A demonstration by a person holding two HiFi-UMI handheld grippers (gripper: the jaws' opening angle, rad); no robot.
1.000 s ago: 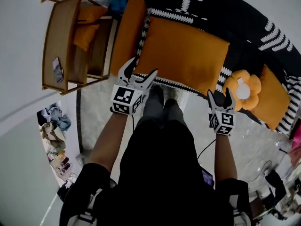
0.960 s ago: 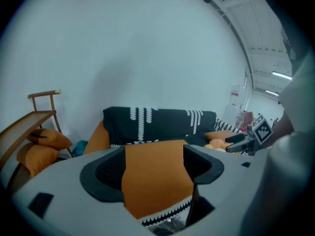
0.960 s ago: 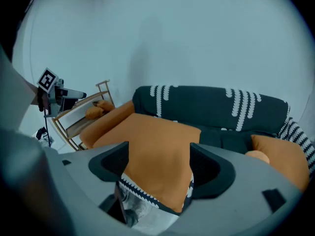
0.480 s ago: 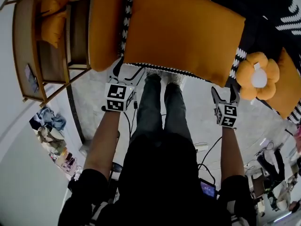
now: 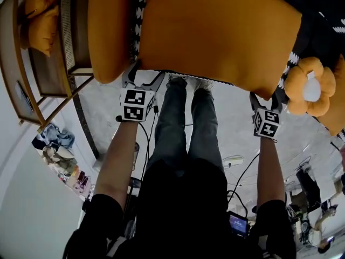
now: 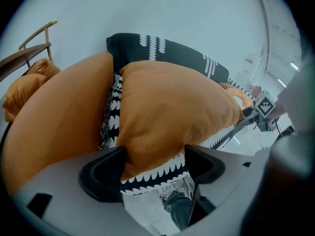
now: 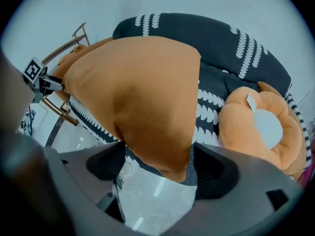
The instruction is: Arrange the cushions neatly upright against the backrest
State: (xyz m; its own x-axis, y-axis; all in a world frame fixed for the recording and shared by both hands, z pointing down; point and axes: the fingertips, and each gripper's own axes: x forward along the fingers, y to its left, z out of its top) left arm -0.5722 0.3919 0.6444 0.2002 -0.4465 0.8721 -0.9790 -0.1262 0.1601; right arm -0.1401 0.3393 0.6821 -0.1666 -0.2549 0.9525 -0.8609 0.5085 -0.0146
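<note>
Orange fabric of the big cushion [image 5: 215, 31] between both sets of fingers, not pinched yet: lies flat on the seat of the sofa [image 7: 236, 77], front edge at the seat's front, well short of the black backrest [image 6: 167, 53], so nowhere near upright. Left gripper [image 6: 153, 167] with fingers wide, just opened further, left front corner of the cushion between them and close against one finger. Right gripper [image 7: 161, 170] likewise wide and just opened further, right front corner hanging between the fingers with gaps either side. Likely to go wrong from here: closing on the bare tips of the corners, with too little fabric to bear so bulky a cushion, so slipping out on the lift; catching the black-and-white trim [image 6: 157, 175] under the left corner along with it, so dragging the seat cover; closing one side deeper than the other, so twisting the cushion on the way up; swinging the right end into the flower-shaped cushion [image 5: 307, 88], just beside that corner, and knocking it over the edge. Both forearms stretched forward and down, either side of the legs, grippers side by side and pointed steeply at the floor
</note>
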